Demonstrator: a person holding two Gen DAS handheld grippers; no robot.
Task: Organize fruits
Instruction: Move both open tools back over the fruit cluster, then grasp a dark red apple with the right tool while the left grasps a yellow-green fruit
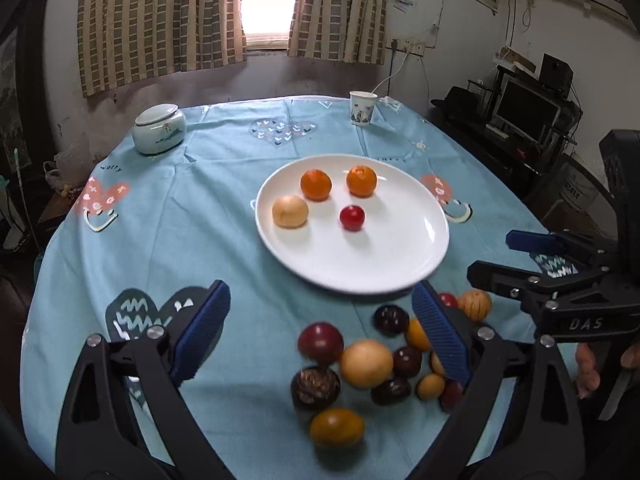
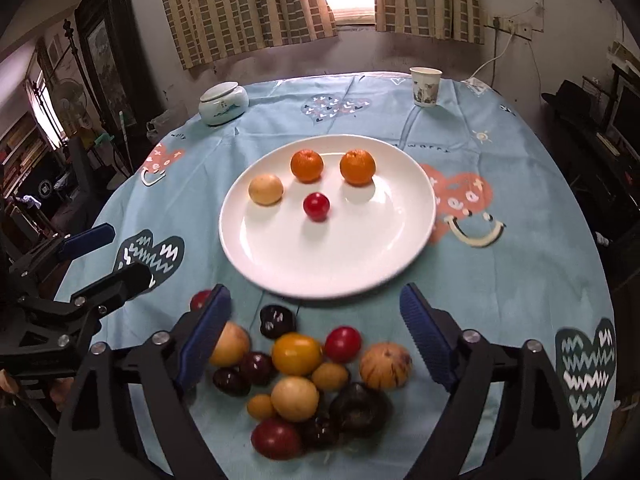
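Observation:
A white plate (image 1: 360, 264) (image 2: 328, 256) sits mid-table on the blue cloth. It holds two oranges (image 2: 307, 165) (image 2: 357, 166), a pale yellow fruit (image 2: 265, 189) and a small red fruit (image 2: 316, 206). Near the front edge lies a loose pile of several fruits (image 1: 366, 364) (image 2: 296, 354), dark purple, red, yellow and tan. My left gripper (image 1: 320, 296) hangs open above the pile's left side, nothing between its blue pads. My right gripper (image 2: 315, 298) is open above the pile, also with nothing in it. Each gripper shows at the edge of the other's view.
A lidded ceramic jar (image 1: 159, 128) stands at the far left of the table and a paper cup (image 1: 362, 109) at the far edge. A monitor and shelves (image 1: 524, 112) stand beyond the table's right side. A person's fingers (image 1: 588, 364) hold the right gripper's handle.

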